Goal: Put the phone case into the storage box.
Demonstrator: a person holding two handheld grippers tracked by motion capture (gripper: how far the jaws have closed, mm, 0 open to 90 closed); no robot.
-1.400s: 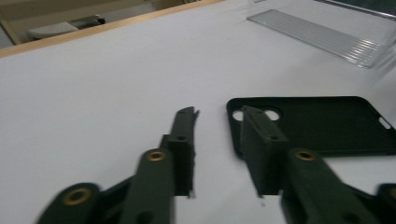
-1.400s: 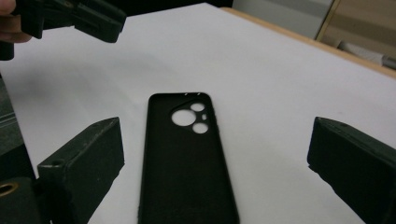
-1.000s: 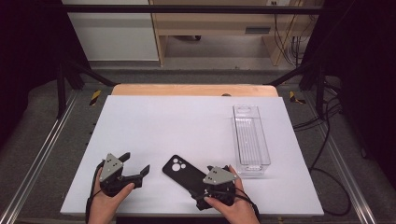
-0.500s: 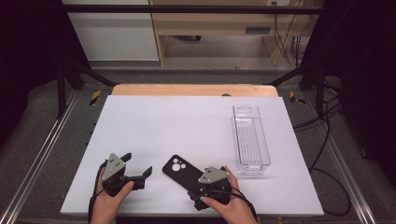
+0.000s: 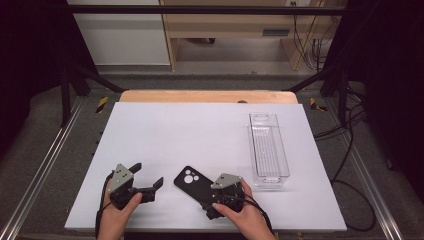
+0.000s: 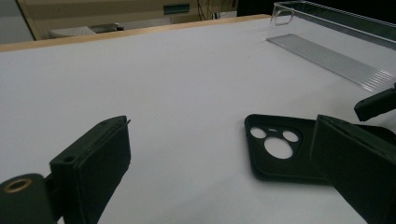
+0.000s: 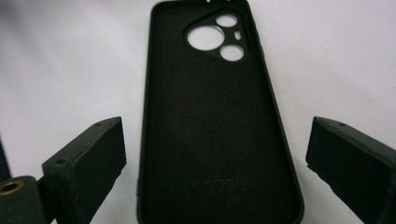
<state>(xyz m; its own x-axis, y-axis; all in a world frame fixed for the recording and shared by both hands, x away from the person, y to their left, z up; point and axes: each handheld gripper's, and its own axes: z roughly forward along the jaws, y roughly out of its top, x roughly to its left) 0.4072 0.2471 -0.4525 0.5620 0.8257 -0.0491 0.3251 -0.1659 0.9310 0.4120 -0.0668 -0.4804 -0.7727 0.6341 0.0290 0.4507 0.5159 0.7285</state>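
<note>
A black phone case (image 5: 189, 181) lies inner side up on the white table (image 5: 200, 135), camera cutouts toward the far left. My right gripper (image 5: 220, 195) is over its near end, open. In the right gripper view the case (image 7: 215, 140) lies flat between the two wide-apart jaws, which touch nothing, and the right gripper (image 7: 217, 123) holds nothing. My left gripper (image 5: 147, 175) rests on the table left of the case, open and empty. The left gripper view has its own gripper (image 6: 219, 122) open, and the case (image 6: 280, 154) sits partly behind its right jaw.
A clear plastic tray (image 5: 269, 147) stands lengthwise at the right of the table, seen also as the clear tray (image 6: 336, 51) beyond the case. A wooden strip (image 5: 205, 96) borders the table's far edge. Metal rails and cables run along both sides.
My right gripper has edged a little left, further over the case's near end. The left gripper and the case have hardly moved.
</note>
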